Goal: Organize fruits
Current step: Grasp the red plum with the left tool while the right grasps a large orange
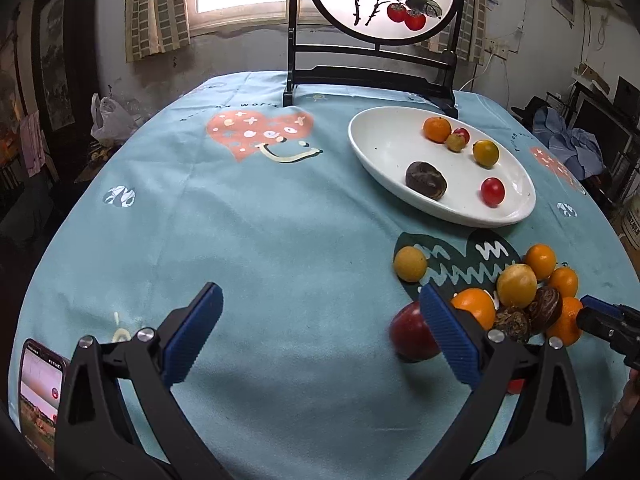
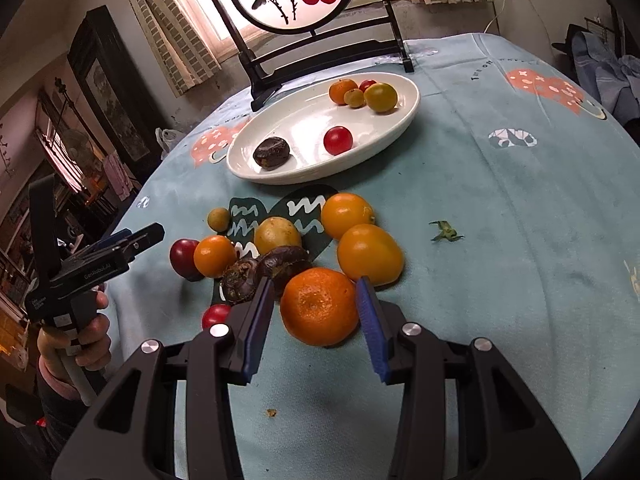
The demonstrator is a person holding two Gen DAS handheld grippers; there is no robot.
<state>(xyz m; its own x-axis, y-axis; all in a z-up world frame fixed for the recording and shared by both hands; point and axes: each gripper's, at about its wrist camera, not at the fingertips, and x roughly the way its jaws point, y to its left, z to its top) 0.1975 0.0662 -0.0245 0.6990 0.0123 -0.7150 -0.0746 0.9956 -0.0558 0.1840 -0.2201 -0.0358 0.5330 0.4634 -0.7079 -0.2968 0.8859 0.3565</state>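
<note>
A white oval plate holds several small fruits, among them a dark wrinkled one and a red tomato. Nearer lies a loose pile of oranges, yellow fruits and dark wrinkled fruits on the blue cloth. My right gripper is open, its fingers either side of a large mandarin that rests on the cloth, with a slim gap at the left pad. My left gripper stands wide open over bare cloth. A red plum lies just beyond its right finger.
A round painted screen on a black stand rises behind the plate. A phone lies at the near left table edge. A green stem scrap sits right of the pile. A hand holds the left gripper's handle.
</note>
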